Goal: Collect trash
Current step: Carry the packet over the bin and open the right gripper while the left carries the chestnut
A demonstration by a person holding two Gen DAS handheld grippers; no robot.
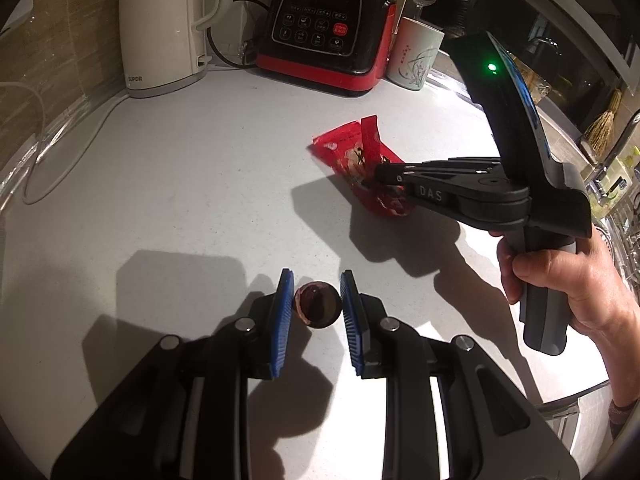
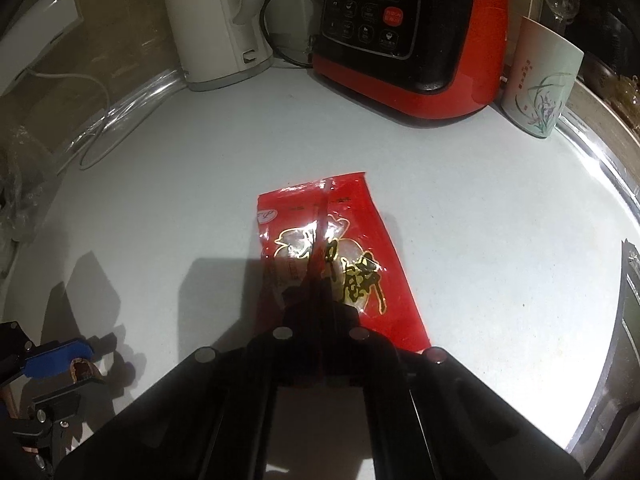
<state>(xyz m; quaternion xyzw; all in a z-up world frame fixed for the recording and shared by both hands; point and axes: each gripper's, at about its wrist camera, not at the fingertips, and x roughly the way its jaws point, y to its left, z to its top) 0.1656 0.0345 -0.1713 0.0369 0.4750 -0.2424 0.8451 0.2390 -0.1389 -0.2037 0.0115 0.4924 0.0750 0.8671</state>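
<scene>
On the white table [image 1: 168, 184], the left gripper [image 1: 317, 304] stands with its jaws narrowly apart around a small dark, round piece of trash [image 1: 318, 306]. The piece sits on the table between the two blue pads [image 1: 280, 320]; the left pad appears to touch it, and a thin gap shows at the right pad. What the piece is cannot be told; its top looks dark reddish with a pale rim.

Farther back and to the right lies a red snack wrapper [image 1: 352, 152], flat on the table with one torn strip standing up. The right gripper [image 1: 378, 178], held in the person's right hand [image 1: 560, 280], reaches in from the right, and its tips sit at the wrapper's near end. In the right wrist view the jaws are drawn together on a raised fold of the wrapper [image 2: 332, 256], which runs away from the gripper [image 2: 320, 300] toward the appliances.

At the back of the table stand a white electric kettle [image 1: 160, 28], a red and black Joyoung appliance [image 1: 324, 32], and a pale cup with an orchid drawing [image 1: 414, 54].
</scene>
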